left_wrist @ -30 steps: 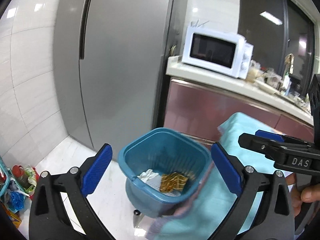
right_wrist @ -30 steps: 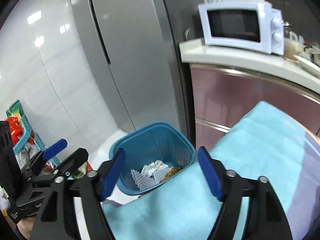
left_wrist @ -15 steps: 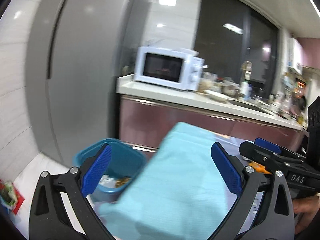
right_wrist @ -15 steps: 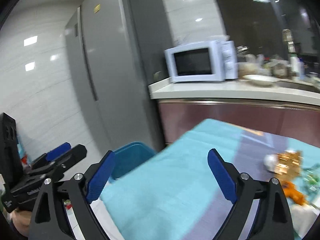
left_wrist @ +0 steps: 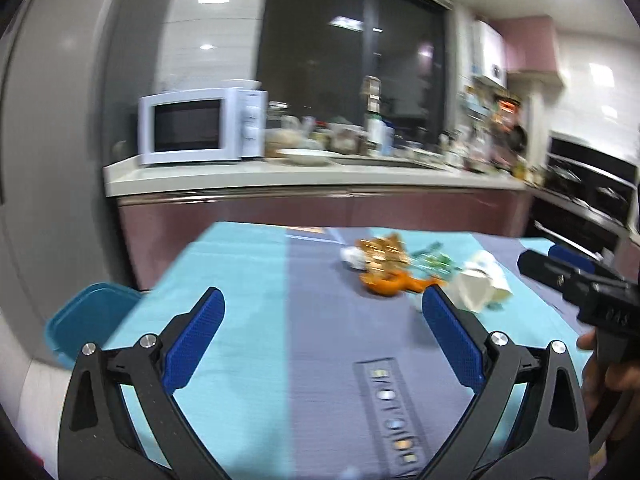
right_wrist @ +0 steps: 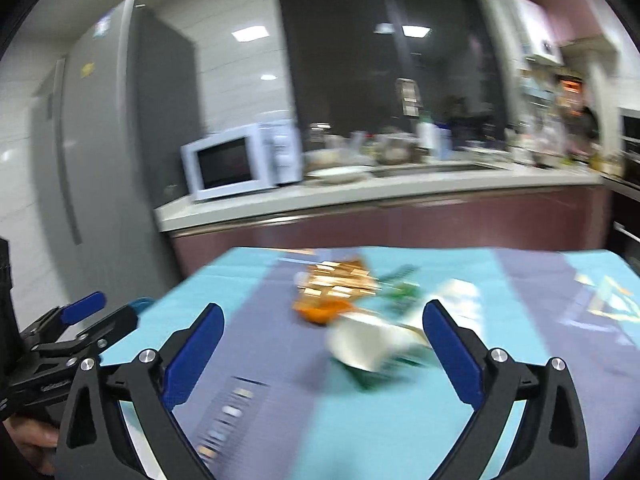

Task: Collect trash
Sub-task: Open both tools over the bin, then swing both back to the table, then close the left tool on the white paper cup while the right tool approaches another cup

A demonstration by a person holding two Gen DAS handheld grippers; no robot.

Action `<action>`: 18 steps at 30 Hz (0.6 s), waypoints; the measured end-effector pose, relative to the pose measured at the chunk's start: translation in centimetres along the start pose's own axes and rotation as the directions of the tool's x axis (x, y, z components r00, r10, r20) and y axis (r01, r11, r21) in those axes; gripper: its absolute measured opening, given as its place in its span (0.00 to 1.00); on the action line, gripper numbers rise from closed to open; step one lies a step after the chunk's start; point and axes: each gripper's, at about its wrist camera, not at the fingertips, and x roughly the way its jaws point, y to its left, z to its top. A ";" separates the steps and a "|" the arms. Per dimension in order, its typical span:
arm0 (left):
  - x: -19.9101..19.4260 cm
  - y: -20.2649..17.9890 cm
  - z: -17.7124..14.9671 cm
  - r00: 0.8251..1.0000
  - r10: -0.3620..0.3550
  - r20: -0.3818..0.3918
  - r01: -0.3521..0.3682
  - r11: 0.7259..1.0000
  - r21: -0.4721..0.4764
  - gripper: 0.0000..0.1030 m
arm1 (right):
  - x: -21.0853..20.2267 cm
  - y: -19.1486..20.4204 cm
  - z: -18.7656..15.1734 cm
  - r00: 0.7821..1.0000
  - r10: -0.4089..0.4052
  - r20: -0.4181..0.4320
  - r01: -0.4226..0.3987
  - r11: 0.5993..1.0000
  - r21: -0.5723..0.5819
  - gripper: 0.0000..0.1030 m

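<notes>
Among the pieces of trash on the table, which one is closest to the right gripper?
The white paper cup on its side. It lies just ahead of the open right gripper, nearer than the orange peel and the gold wrapper behind it.

A table point(left_wrist: 248, 280) fills the lower half of both views. On its far right part lies a cluster of trash: a wrapper point(left_wrist: 380, 250) rearmost, a peel point(left_wrist: 390, 285) just before it, a paper cup point(left_wrist: 478, 280) to their right. A bin point(left_wrist: 86, 320) sits lower left, beside the table's edge. Behind the table runs a counter point(left_wrist: 280, 174), with a microwave point(left_wrist: 200, 126) on its left end.
</notes>
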 end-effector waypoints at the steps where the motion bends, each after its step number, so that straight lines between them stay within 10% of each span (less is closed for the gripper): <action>1: 0.4 -1.1 -0.1 1.000 -0.015 -0.001 0.015 1.000 0.016 0.95 | -0.2 -1.1 -0.1 1.000 -0.023 -0.001 0.023 1.000 0.013 0.93; 8: 4.5 -8.1 -0.1 0.993 -0.114 -0.034 0.118 0.983 0.138 0.95 | -0.6 -8.1 -0.7 0.984 -0.170 -0.048 0.175 0.976 0.128 0.93; 18: 11.4 -14.8 -0.4 0.968 -0.213 -0.134 0.239 0.945 0.224 0.95 | 2.1 -10.6 -1.3 0.981 -0.159 -0.110 0.177 0.968 0.178 0.93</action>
